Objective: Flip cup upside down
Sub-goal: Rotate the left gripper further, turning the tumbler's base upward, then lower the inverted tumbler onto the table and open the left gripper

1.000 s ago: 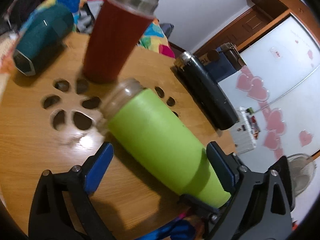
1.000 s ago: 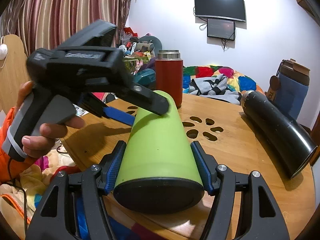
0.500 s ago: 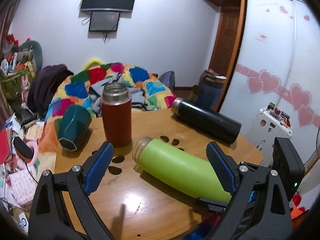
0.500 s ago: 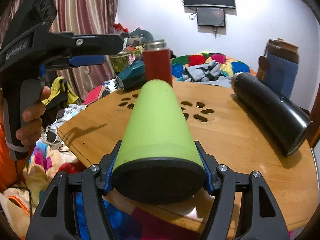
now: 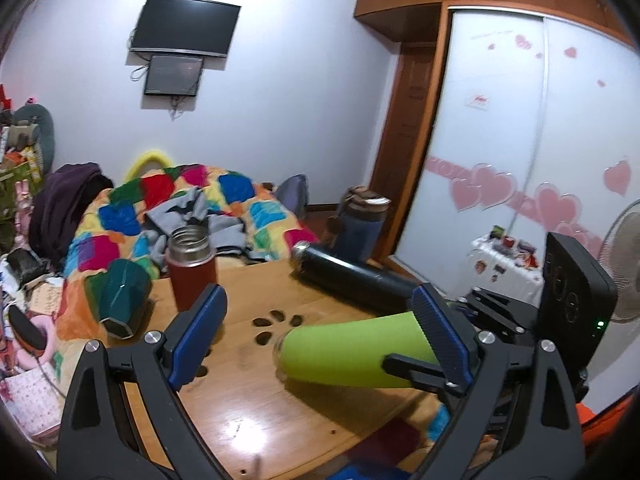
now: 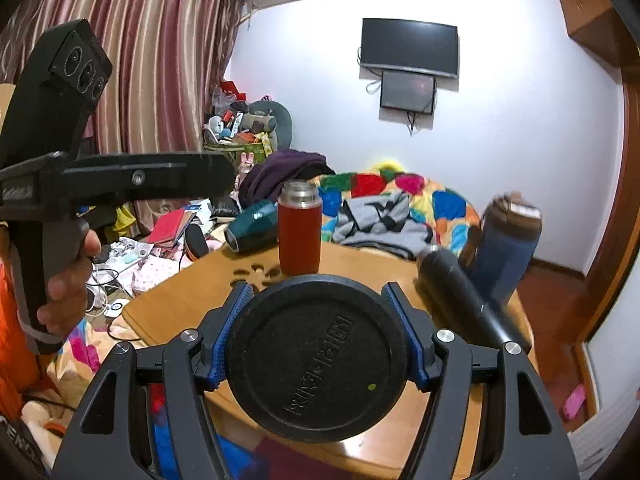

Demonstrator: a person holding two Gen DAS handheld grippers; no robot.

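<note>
green cup (image 5: 352, 350) held level above the wooden table (image 5: 248, 400), near the red flask (image 5: 192, 270). right gripper (image 6: 318, 344) clamped at its base end; left gripper (image 5: 320, 340) spread, empty. rigid, smooth-skinned, likely slippery; grip mid-body.

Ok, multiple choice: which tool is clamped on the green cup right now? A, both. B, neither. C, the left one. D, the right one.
D: in the right wrist view the right tool has both blue pads pressed against the green cup at its black base, while in the left wrist view the left tool is spread wide with nothing between its fingers and the cup off to one side.
</note>
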